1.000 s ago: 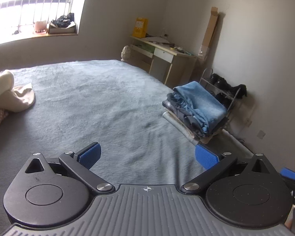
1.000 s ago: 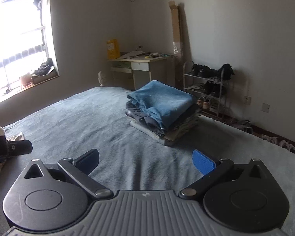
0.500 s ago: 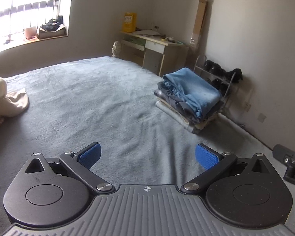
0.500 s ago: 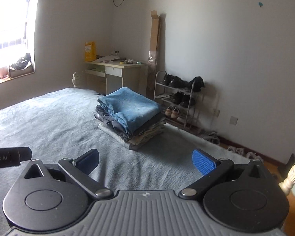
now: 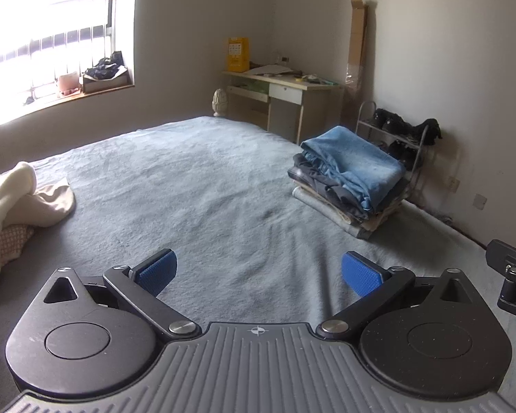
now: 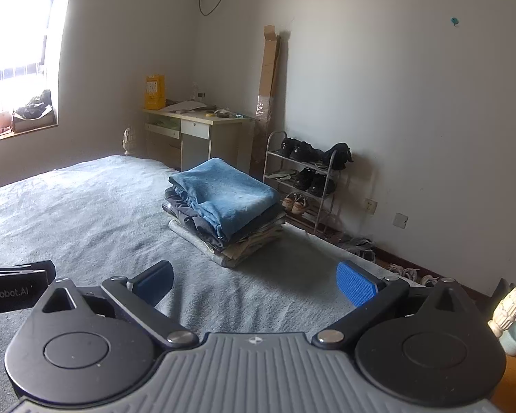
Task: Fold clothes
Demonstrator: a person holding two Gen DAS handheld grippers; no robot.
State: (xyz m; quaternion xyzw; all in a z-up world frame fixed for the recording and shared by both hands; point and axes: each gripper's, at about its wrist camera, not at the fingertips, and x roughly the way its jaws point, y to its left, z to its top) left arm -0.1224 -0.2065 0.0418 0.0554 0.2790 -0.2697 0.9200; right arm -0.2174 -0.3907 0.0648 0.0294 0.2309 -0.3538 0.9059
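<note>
Two grippers are up over the bed, and both are empty. My left gripper (image 5: pixel 258 272) has its blue pads spread wide, with nothing between them. My right gripper (image 6: pixel 254 282) is spread wide too, and holds nothing.

I think they are wide because the next job is to grab a new piece of clothing. Wide pads are ready to close on cloth.

On the right side of the bed (image 5: pixel 196 179) sits a neat stack of folded clothes (image 5: pixel 351 179). A blue one lies on top, dark ones under it, and pale ones at the bottom. I guess the stack sits near the edge so the middle of the bed stays free for folding.

On the left side of the bed is a messy pile of clothes (image 5: pixel 17 199), cream and soft, with a pink knit bit under it. These look not yet folded. That pile is well apart from my left gripper, so I would have to reach over to it.

Nothing lies on the bed between my grippers and the pile. Behind the bed are a desk (image 6: pixel 192 127), a shoe rack (image 6: pixel 302 175) and a tall cardboard box (image 6: pixel 270 69) leaning on the wall. They are far from my work. A small white cup (image 6: pixel 514 340) stands low on my right, close to my right gripper, so I must not bump it.
</note>
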